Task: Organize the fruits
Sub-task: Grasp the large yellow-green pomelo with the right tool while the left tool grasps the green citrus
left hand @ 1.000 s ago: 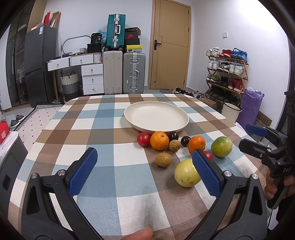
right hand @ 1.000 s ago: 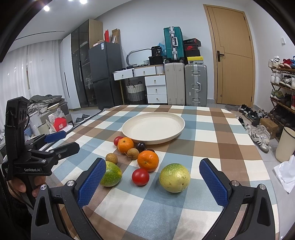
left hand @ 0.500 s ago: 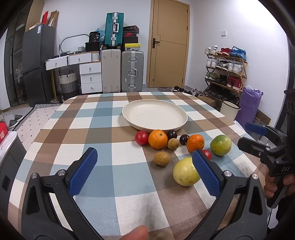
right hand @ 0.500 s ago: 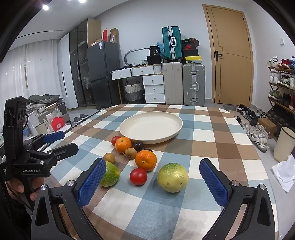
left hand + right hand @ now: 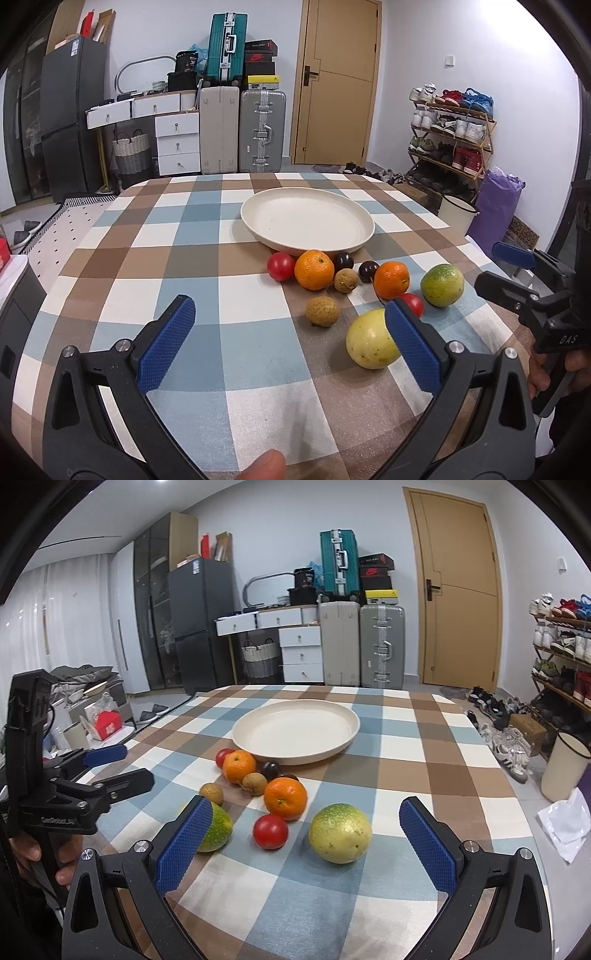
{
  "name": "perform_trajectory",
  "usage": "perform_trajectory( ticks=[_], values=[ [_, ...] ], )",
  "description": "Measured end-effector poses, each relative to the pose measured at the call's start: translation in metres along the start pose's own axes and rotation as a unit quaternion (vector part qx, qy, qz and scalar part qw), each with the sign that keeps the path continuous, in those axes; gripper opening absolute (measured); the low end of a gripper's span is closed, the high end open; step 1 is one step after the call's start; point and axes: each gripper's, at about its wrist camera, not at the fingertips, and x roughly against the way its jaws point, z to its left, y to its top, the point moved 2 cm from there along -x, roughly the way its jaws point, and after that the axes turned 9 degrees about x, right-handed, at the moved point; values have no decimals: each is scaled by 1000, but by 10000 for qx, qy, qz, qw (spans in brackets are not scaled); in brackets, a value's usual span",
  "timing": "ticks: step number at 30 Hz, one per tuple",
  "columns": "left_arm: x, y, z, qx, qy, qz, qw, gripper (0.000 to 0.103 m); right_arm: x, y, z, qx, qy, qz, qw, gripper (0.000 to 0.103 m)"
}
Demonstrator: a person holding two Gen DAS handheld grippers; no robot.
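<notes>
A cream plate (image 5: 306, 218) (image 5: 295, 729) stands empty on the checked tablecloth. In front of it lie several fruits: two oranges (image 5: 314, 268) (image 5: 391, 279), two tomatoes (image 5: 280, 266) (image 5: 270, 831), dark plums (image 5: 343, 260), two brown longans (image 5: 322, 311), a yellow passion fruit (image 5: 369, 343) (image 5: 340, 832) and a green one (image 5: 442, 284) (image 5: 218, 829). My left gripper (image 5: 291, 343) is open and empty, low over the near left of the fruits. My right gripper (image 5: 306, 843) is open and empty, just short of the yellow passion fruit and tomato.
The table edge (image 5: 491, 258) drops off at the right, near a white bin (image 5: 458, 218) and shoe rack (image 5: 450, 136). Suitcases (image 5: 258, 129) and drawers (image 5: 177, 144) stand beyond the table's far end. The right gripper shows in the left wrist view (image 5: 517, 280).
Both grippers have eased forward and a little lower toward the fruits. Both stay open. No fruit has moved.
</notes>
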Motion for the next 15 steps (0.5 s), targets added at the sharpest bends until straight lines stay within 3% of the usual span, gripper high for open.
perform_trajectory(
  ticks=[10, 15],
  values=[
    [-6, 0, 1, 63, 86, 147, 9998, 103, -12, 0, -2, -26, -248, 395, 9989, 103],
    [-5, 0, -5, -37, 130, 185, 9997, 103, -18, 0, -12, -162, -79, 615, 9979, 103]
  ],
)
